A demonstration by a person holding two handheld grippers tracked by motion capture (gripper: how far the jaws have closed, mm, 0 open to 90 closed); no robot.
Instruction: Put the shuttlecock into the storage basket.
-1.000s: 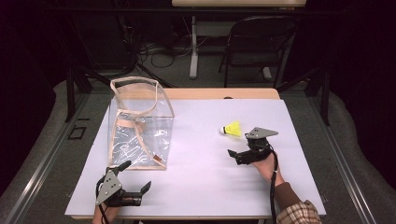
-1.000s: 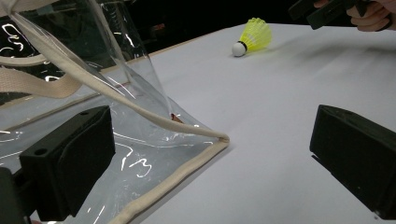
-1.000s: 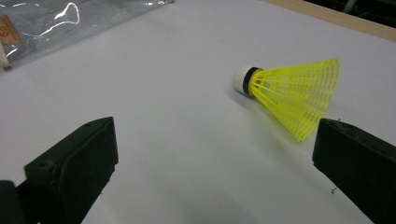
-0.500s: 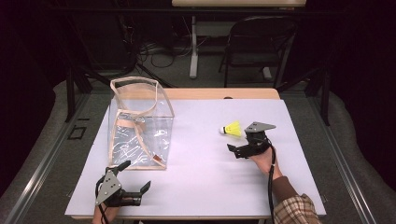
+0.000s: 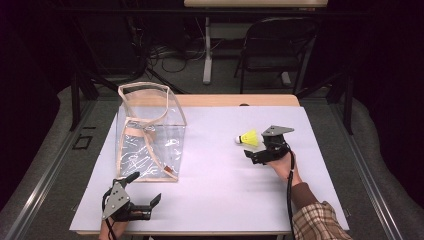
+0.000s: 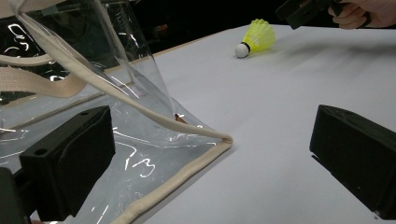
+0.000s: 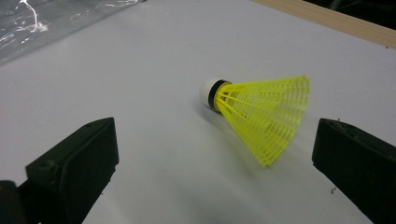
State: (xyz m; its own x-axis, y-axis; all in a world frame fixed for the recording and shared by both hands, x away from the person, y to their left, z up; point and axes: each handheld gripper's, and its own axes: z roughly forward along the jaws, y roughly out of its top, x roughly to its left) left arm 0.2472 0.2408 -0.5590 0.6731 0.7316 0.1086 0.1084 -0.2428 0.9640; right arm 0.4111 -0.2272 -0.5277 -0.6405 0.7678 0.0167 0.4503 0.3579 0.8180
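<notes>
Yellow shuttlecock (image 7: 261, 112) lies on the white surface (image 5: 215, 195) just ahead of the right hand-held gripper (image 5: 256, 155), spread wide, likely to grab it, while the left hand-held gripper (image 5: 145, 197) waits, spread too, by the clear bag (image 5: 150, 135).

Light falls bright and even on the table (image 5: 220, 200) under my tongs, while the room beyond is dark. Glare streaks the clear bag (image 6: 116, 154) beside my left tongs. Near jaws blur softly.

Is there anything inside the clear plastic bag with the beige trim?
The clear plastic bag with beige trim stands open-topped; through its walls I see its own beige strap drooping inside, and a small reddish-brown bit at the near bottom corner, too small to identify. Glare hides parts of its floor.
</notes>
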